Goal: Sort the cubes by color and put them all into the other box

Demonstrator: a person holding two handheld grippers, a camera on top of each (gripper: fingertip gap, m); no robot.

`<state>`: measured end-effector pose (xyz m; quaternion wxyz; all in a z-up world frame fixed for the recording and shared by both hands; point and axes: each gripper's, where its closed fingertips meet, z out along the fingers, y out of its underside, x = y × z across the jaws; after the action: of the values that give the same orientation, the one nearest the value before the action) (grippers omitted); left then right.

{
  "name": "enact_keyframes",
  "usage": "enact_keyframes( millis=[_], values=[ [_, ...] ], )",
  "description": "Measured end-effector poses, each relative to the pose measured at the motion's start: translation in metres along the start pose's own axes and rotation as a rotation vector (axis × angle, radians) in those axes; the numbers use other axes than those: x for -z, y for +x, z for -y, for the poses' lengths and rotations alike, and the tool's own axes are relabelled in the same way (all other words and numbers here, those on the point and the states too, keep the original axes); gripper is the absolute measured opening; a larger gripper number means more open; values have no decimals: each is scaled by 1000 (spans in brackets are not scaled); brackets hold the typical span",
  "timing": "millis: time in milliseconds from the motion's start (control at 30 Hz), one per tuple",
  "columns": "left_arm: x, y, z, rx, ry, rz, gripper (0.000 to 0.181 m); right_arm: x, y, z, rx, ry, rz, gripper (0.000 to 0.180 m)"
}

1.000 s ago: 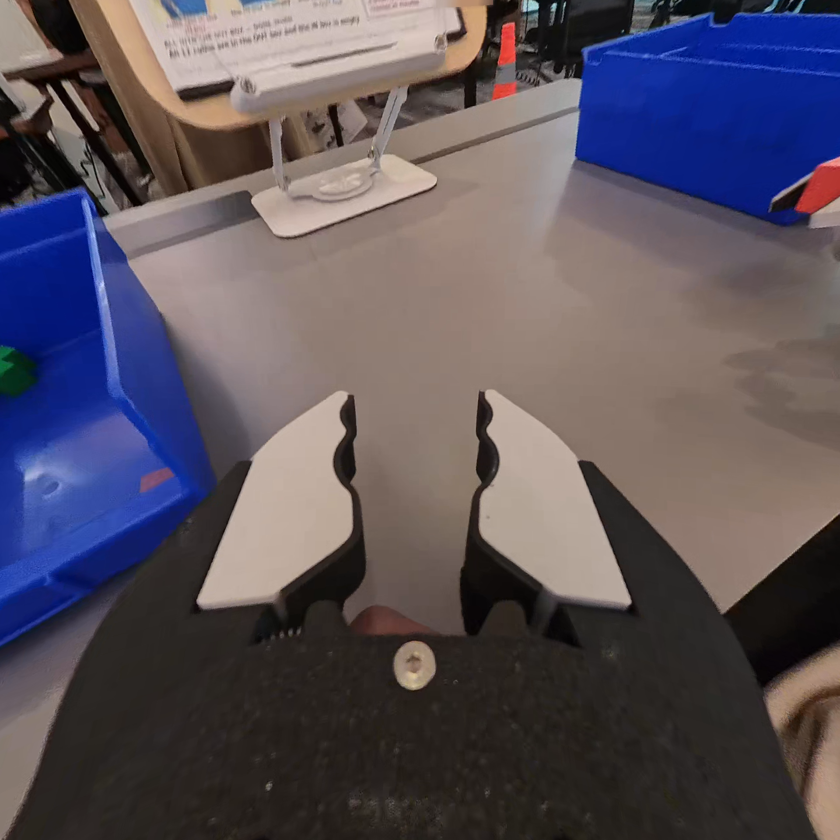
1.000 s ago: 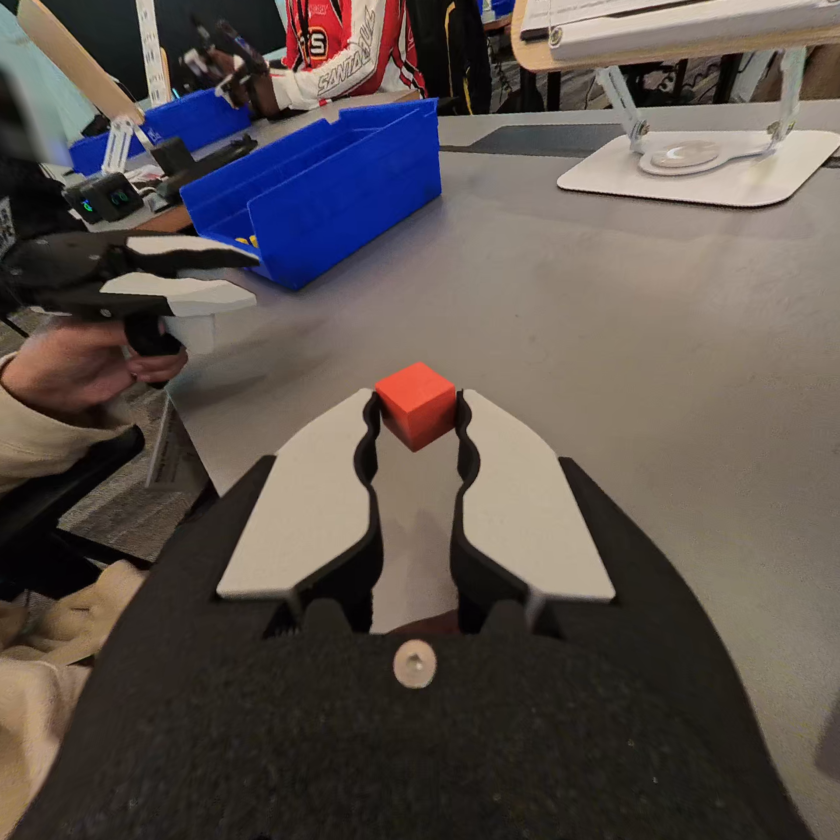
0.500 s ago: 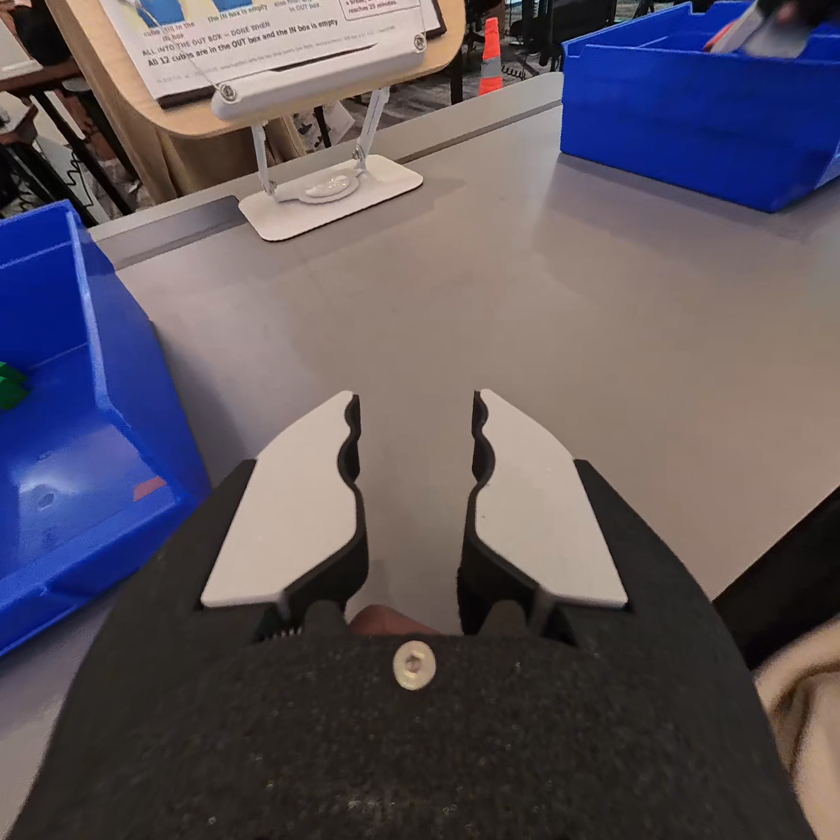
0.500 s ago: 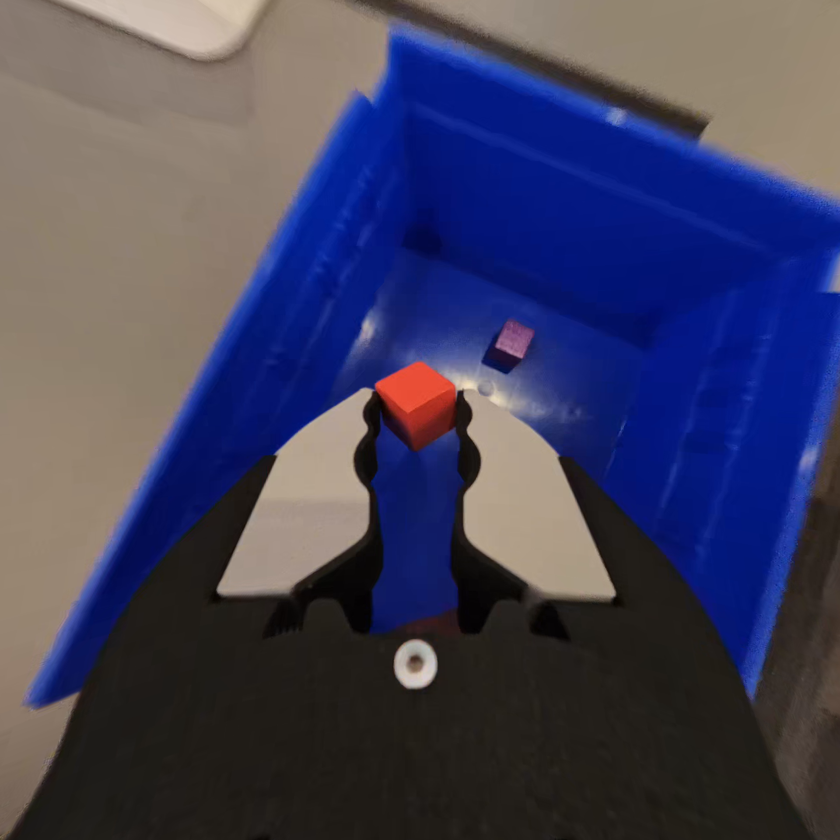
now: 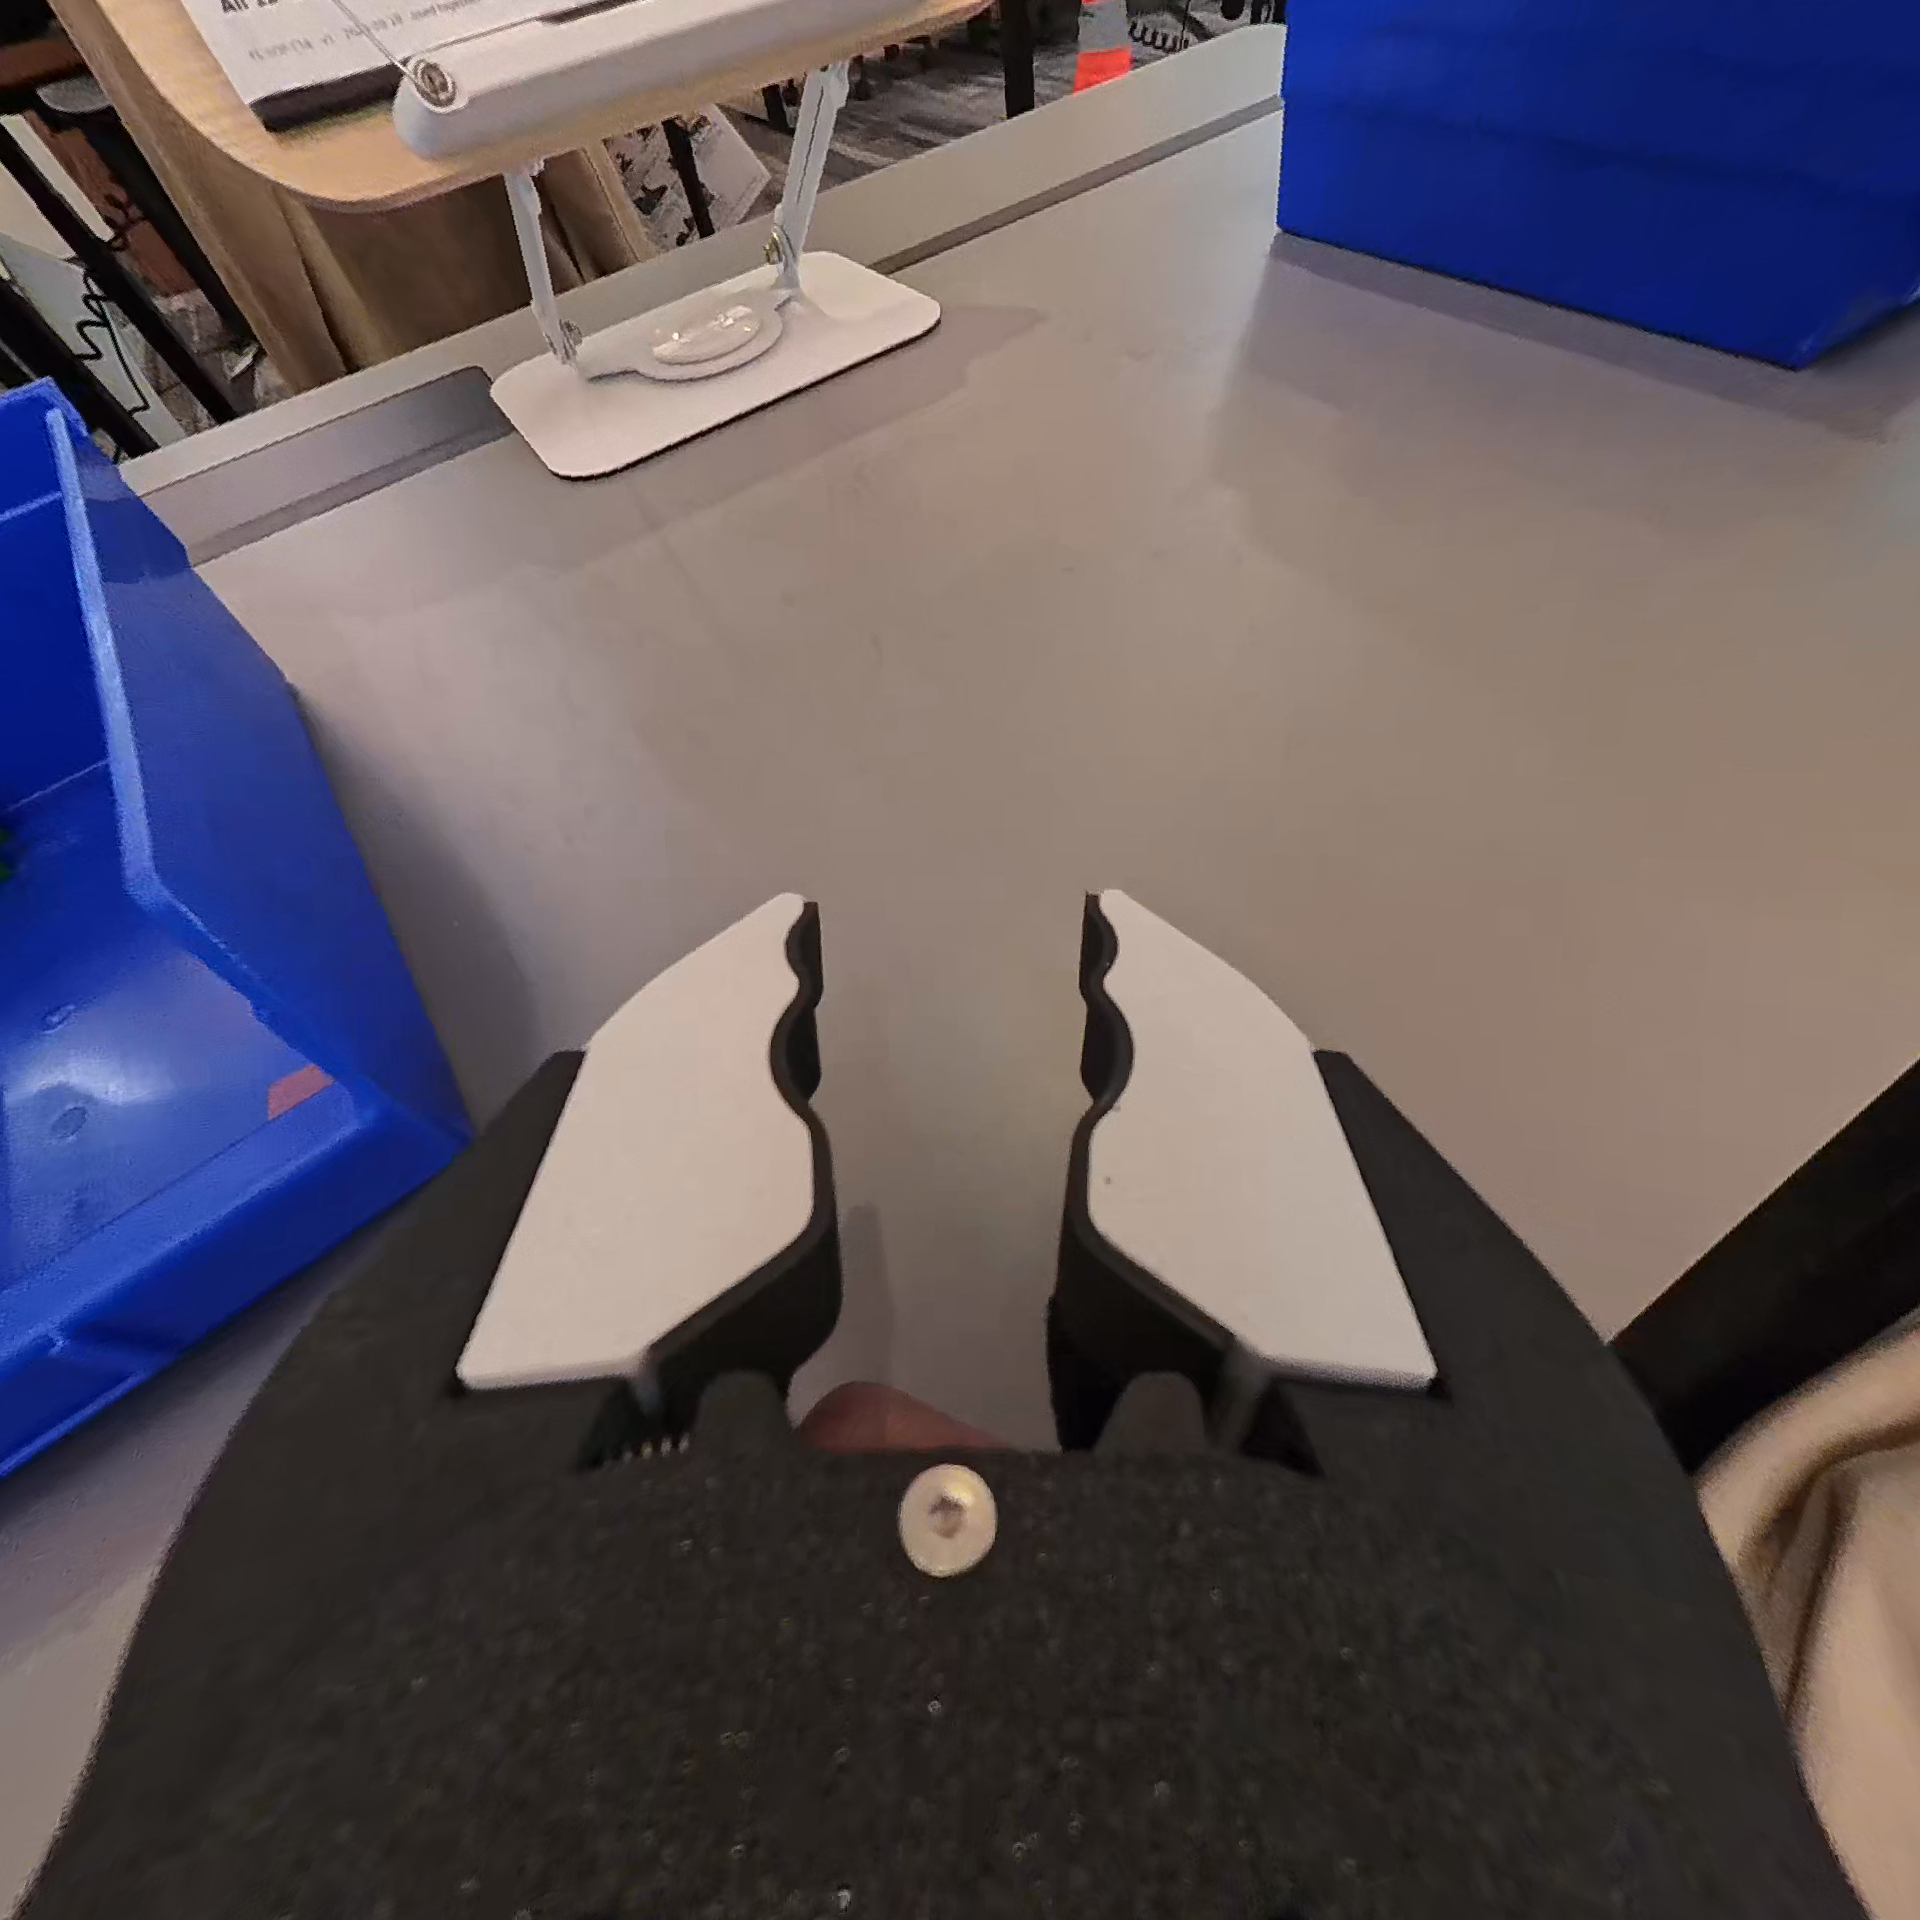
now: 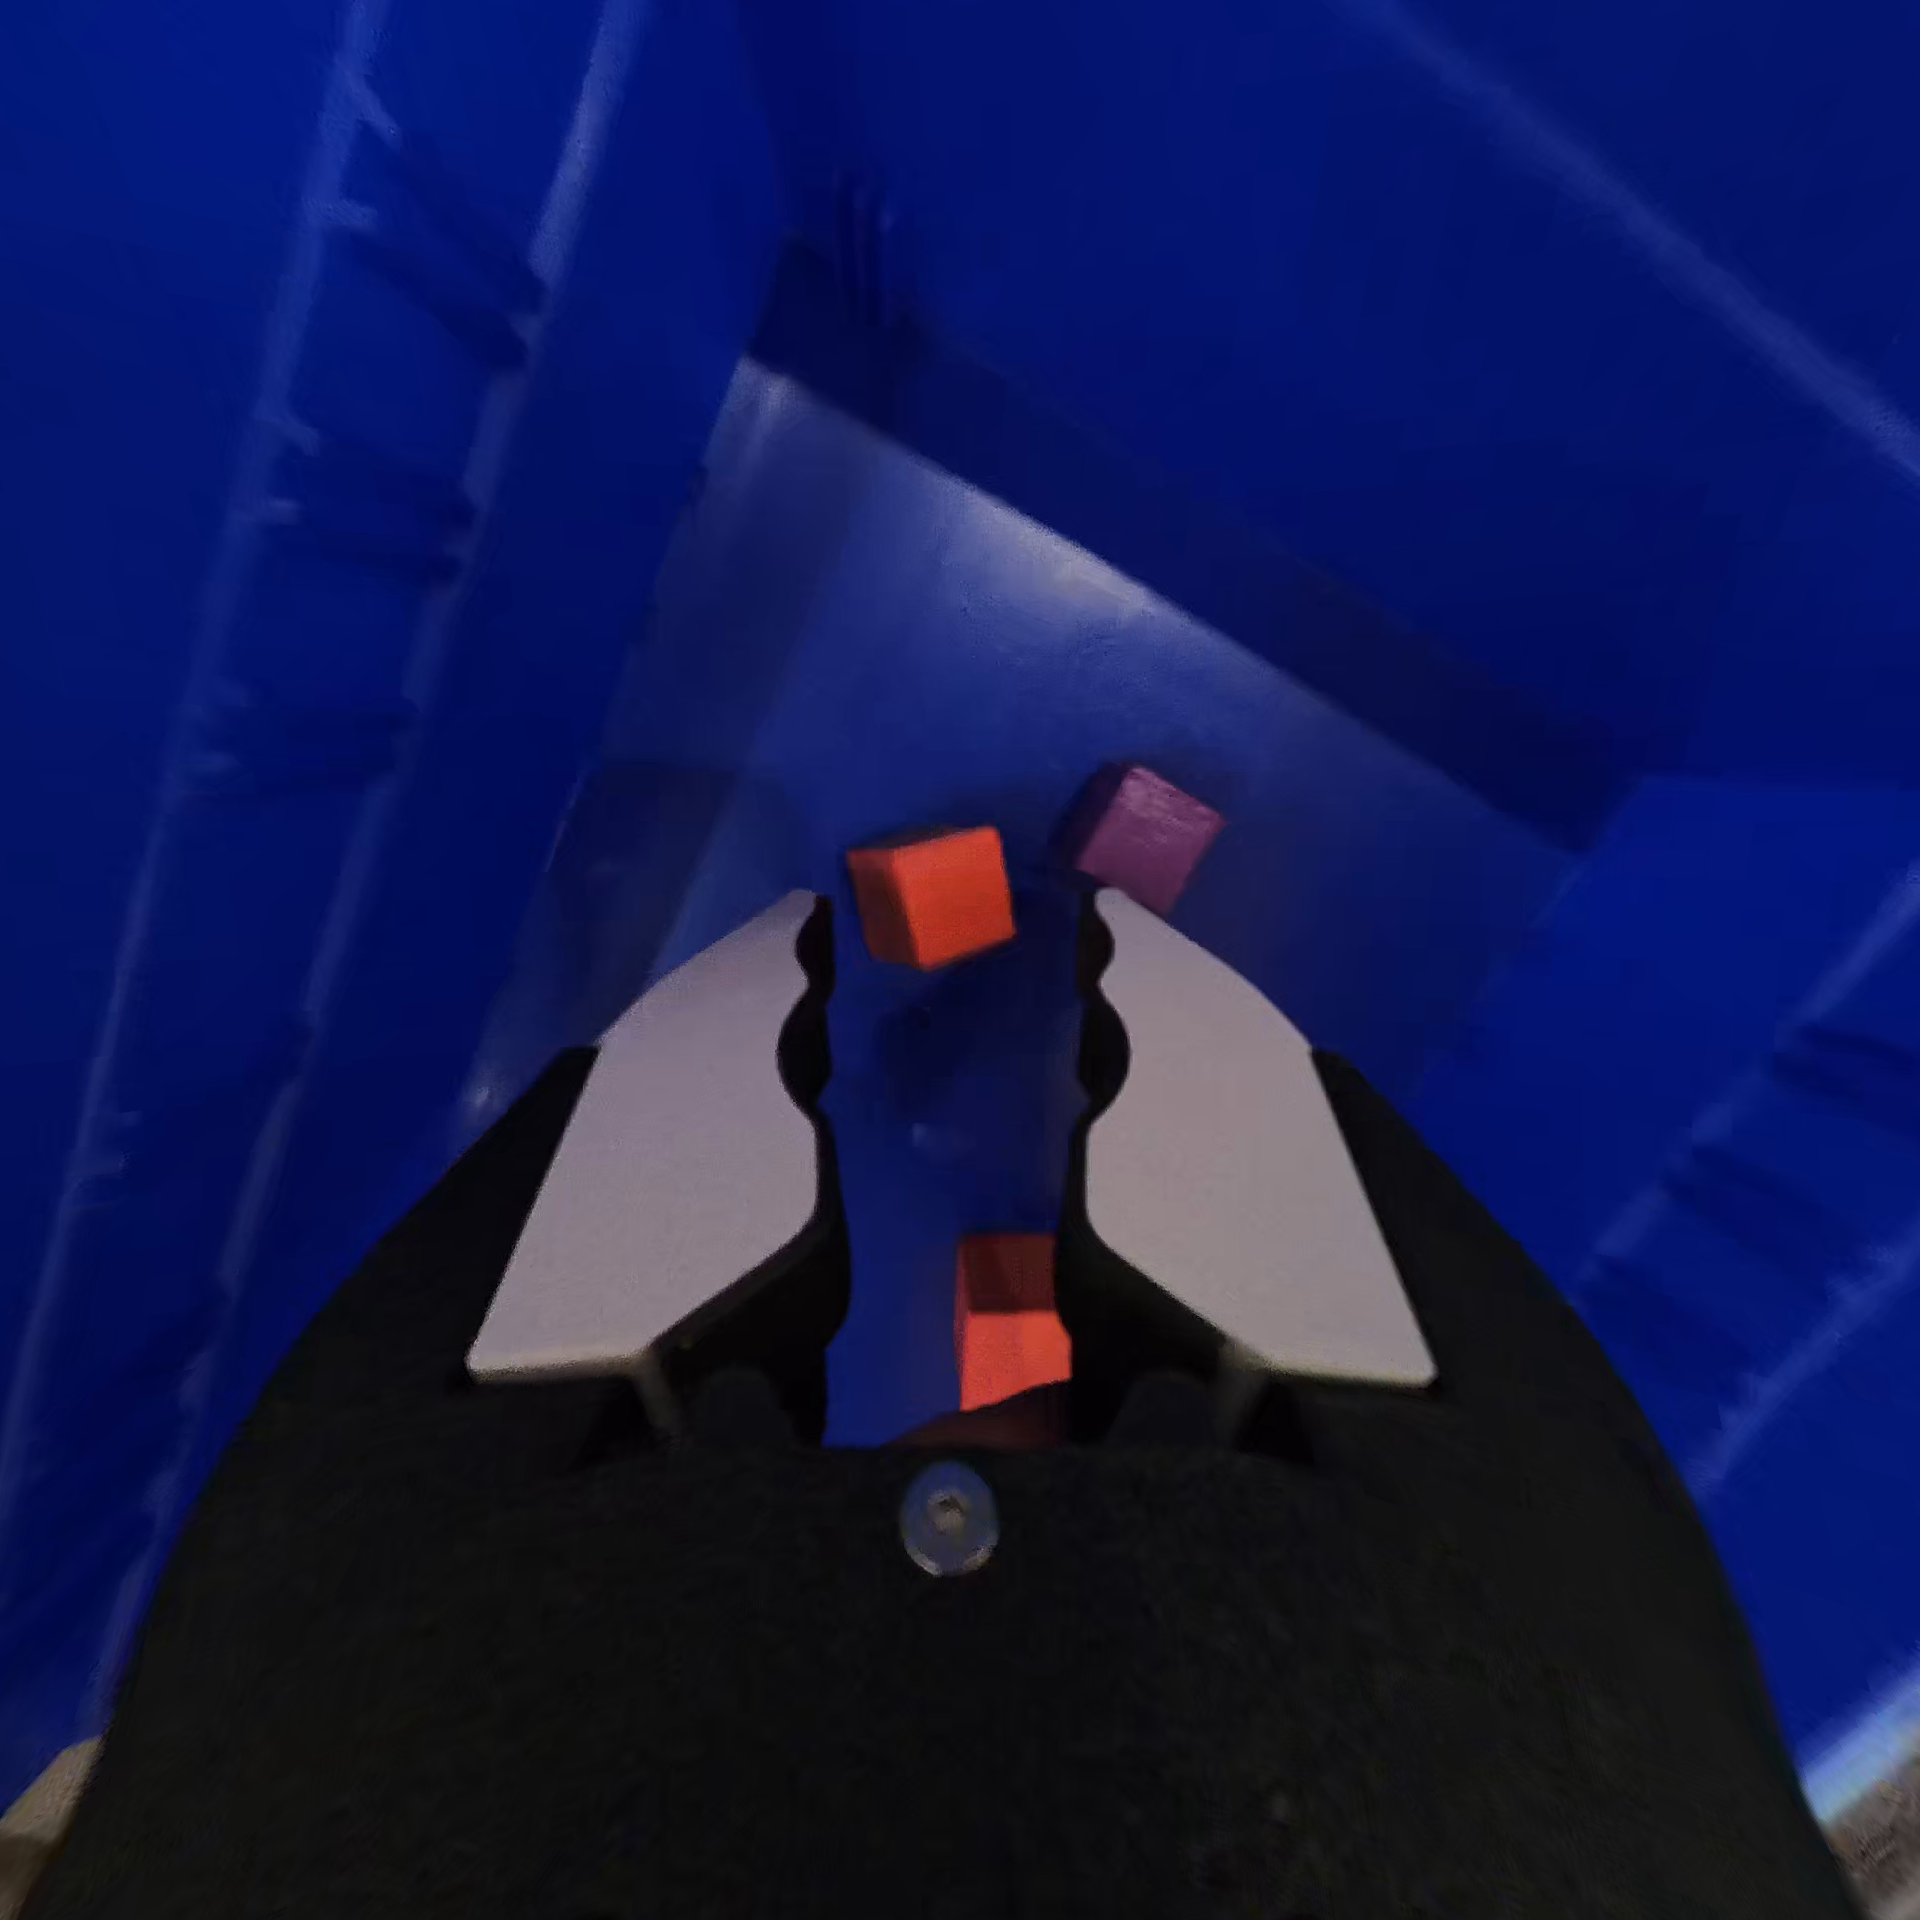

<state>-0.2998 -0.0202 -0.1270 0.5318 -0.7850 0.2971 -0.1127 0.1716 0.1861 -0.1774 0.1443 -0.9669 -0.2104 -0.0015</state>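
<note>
My right gripper (image 6: pixel 953 909) is open, deep inside a blue box (image 6: pixel 416 623). A red cube (image 6: pixel 930 909) sits free just past its fingertips, touching neither finger. A second red cube (image 6: pixel 1008 1320) shows low between the fingers on the box floor. A purple cube (image 6: pixel 1138 836) lies just right of the first red cube. My left gripper (image 5: pixel 951 914) is open and empty above the grey table (image 5: pixel 1143 675). Another blue box (image 5: pixel 187 987) stands to its left. The box that my right gripper is in shows at the far right (image 5: pixel 1600 177) of the left wrist view.
A white stand (image 5: pixel 717 353) holding a board stands at the table's back edge. The table's near edge runs down the right side, with a beige sleeve (image 5: pixel 1818 1507) beside it. The right box's walls close in around my right gripper. Some 50 cm of space lies between my two pairs of fingers.
My right gripper carried the red cube over the table and down into the right box, then opened and let it go. My left gripper stayed open and barely shifted.
</note>
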Motion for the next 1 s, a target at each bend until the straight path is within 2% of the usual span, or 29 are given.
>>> enact_keyframes(
  millis=[67,200,267,367,433,500,600,733,800,933,1000],
  values=[
    [2,-1,1,-9,6,5,47,33,1,8,-20,134,-15,46],
    [3,-6,0,8,10,13,47,137,-45,19,-74,691,33,44],
    [0,-8,-2,27,5,9,47,169,-100,4,-85,920,135,44],
    [-3,-10,-3,45,-4,13,47,173,-209,-32,-73,1079,395,41],
    [-4,-11,-3,51,-6,16,47,154,-266,-54,-91,1102,484,40],
    [-5,-11,0,50,-7,17,48,135,-308,-68,-24,1038,497,40],
    [-7,-8,-2,54,-29,4,48,120,-340,-79,33,1011,496,38],
    [-6,-2,-5,58,-57,-14,51,112,-340,-80,143,991,387,38],
    [-2,-8,-1,54,-56,5,51,106,-338,-84,143,952,390,38],
    [26,-69,18,71,-37,153,49,105,-337,-96,106,935,438,35],
    [36,-108,23,69,-111,182,53,105,-332,-100,118,937,396,35]
  ],
)
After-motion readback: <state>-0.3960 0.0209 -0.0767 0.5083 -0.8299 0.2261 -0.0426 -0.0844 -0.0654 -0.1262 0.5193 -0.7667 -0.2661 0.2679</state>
